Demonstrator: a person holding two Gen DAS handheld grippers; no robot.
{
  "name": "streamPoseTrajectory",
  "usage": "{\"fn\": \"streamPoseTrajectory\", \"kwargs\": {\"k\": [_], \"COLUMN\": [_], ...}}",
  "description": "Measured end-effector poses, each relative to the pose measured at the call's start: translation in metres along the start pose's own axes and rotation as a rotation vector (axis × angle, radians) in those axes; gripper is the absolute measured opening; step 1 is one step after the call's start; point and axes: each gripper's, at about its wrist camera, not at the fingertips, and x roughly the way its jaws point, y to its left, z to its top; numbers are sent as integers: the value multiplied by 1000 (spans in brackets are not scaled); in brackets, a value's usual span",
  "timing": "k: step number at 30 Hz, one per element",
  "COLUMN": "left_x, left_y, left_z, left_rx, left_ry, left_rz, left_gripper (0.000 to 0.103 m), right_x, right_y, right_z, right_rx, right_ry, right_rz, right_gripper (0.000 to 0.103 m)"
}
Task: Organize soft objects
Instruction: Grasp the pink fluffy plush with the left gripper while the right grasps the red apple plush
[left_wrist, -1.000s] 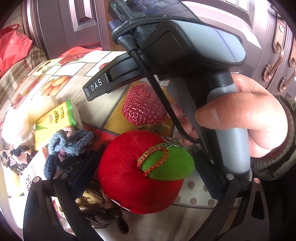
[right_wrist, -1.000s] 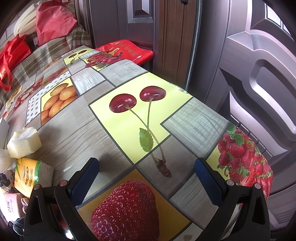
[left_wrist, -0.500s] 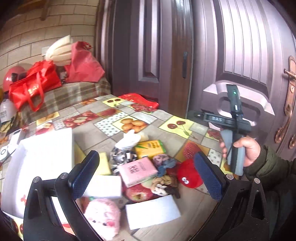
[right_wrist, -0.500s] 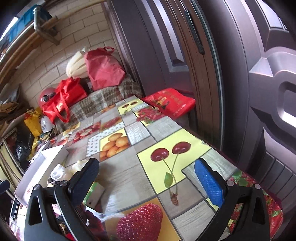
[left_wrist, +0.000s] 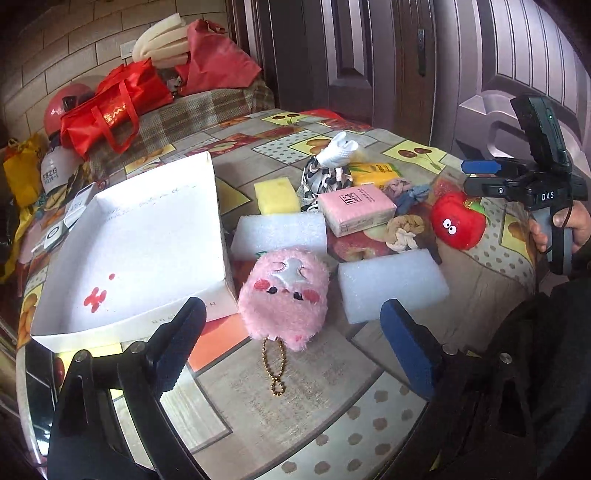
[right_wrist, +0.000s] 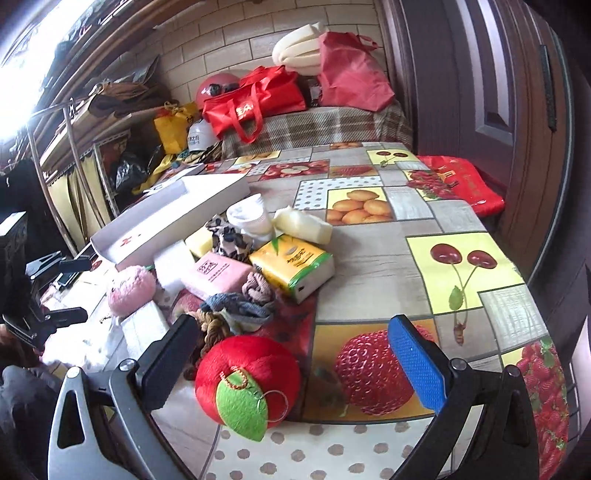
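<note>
Pulled back from the red apple plush (left_wrist: 458, 220), which a second ago filled the left view between the pads; now sits at 2 o'clock on the tabletop (left_wrist: 280, 413), untouched beside the hair ties (left_wrist: 404, 229). Left tongs (left_wrist: 291, 341) spread and closing, nothing between, aimed at the pink plush (left_wrist: 284, 295) just ahead, right of the white box (left_wrist: 122, 240) at 10 o'clock. Right tongs (right_wrist: 295, 362) spread, empty, swung round toward the apple plush (right_wrist: 245, 384). Suggests sorting has barely begun: box holds nothing yet.
</note>
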Motion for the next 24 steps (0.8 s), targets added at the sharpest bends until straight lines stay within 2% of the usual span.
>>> {"fn": "streamPoseTrajectory", "kwargs": {"k": [1,3,6,10,13,16,19,20,24], "left_x": [5,18,30,32,41,52,60,61,53], "left_y": [-1,1,4,9,7,4,0,-1,0], "left_z": [1,4,2,8,14,18,18,18,16], "left_rx": [-1,-25,-51,-95,-92,-88,-74,-70,-73], "left_ry": [15,56,96,88,101,113,130,134,110], "left_rz": [0,-9,15,-3,22,26,5,1,-28], "left_gripper": [87,65,63,63,63,63,61,52,47], "right_x": [2,7,12,19,23,26,33,35,34], "right_y": [4,11,15,14,16,20,23,24,25], "right_z": [-3,-8,-13,-16,-18,-17,-16,-16,-17], "right_rx": [-17,-45,-57,-58,-67,-85,-97,-97,-116], "right_ry": [14,39,69,97,114,129,155,167,171], "right_rz": [6,3,-2,0,2,1,2,8,12], "right_gripper": [103,102,102,102,101,95,73,66,61]}}
